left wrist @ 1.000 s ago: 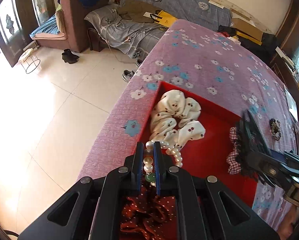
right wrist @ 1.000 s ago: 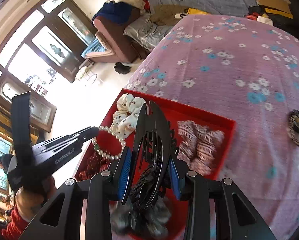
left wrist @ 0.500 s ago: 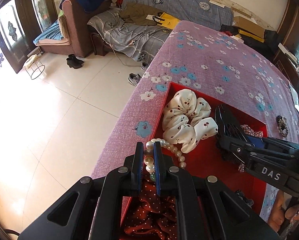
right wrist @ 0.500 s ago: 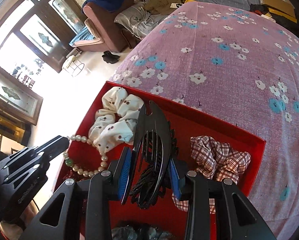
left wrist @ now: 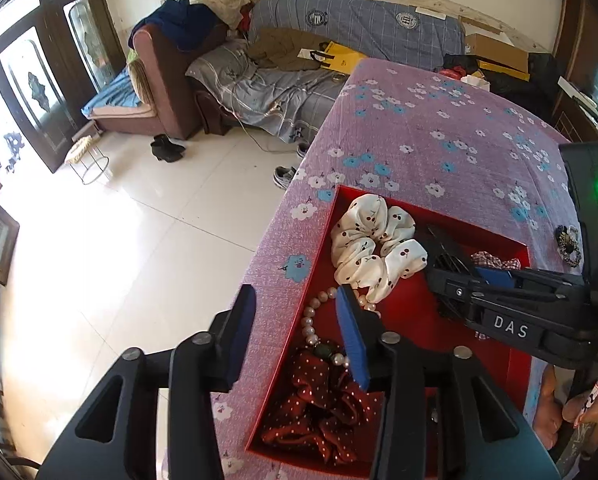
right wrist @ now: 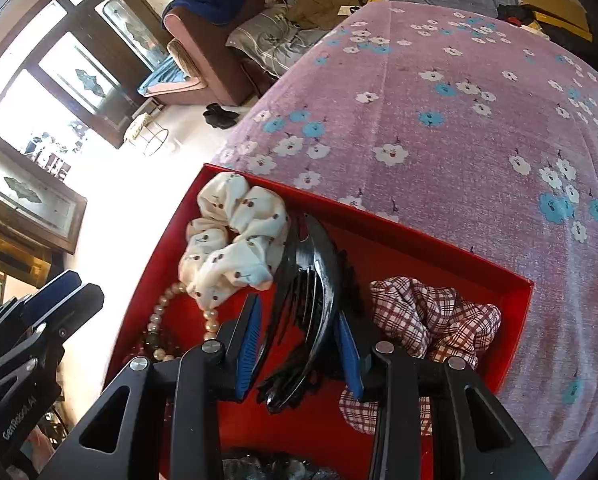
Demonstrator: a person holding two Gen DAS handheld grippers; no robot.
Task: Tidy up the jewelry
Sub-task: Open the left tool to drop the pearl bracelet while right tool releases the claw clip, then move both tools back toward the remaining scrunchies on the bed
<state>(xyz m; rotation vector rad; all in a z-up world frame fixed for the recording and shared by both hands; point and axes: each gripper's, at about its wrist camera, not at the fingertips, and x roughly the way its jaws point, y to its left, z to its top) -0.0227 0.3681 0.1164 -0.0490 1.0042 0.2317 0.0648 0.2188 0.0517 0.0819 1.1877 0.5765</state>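
Red tray point(right wrist: 419, 236) at frame centre: your right gripper point(right wrist: 299, 344) clamps the black hair claw point(right wrist: 311, 280); your left gripper point(left wrist: 295, 328) gapes wide above the pearl bracelet point(left wrist: 311, 320).

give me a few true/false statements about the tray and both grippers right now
1. The left gripper is open, with nothing between its fingers. True.
2. The pearl bracelet lies on the purple tablecloth outside the tray. False: it lies inside the red tray, beside the white cherry scrunchie.
3. The black hair claw sits between the fingers of the right gripper, inside the tray. True.
4. The plaid scrunchie is in the left gripper. False: it lies in the tray on the right gripper's side, held by nothing.
5. The tray holds only one scrunchie. False: white, plaid and dark red dotted scrunchie are all in it.
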